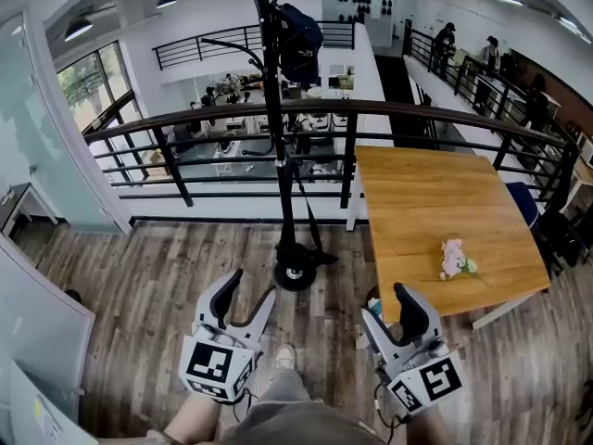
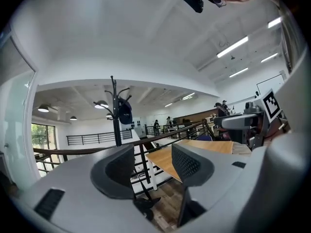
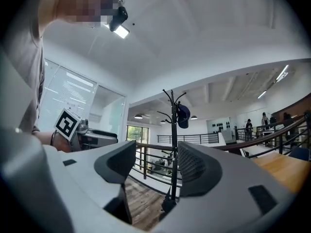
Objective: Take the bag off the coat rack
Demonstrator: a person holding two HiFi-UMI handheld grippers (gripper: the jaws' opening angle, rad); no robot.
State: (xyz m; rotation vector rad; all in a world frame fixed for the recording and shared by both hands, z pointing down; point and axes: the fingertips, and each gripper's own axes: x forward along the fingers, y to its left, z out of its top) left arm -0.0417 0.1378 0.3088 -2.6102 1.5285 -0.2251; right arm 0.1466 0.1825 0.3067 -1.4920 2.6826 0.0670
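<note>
While the dark, soft-looking bag (image 1: pixel 298 43) hangs from an upper hook of the black metal coat rack (image 1: pixel 274 128), well apart from both grippers, the task looks unstarted: approach, grasp and lift-off are all left to do. Left gripper (image 1: pixel 250 290) and right gripper (image 1: pixel 384 306) sit low over the wood-plank floor (image 1: pixel 139 276), each with jaws apart and nothing between them; the pads are dark and ribbed in grey moulded shells. Rack: slim pole, curved hooks, round base (image 1: pixel 296 274), beside a smooth wooden counter (image 1: pixel 426 202).
</note>
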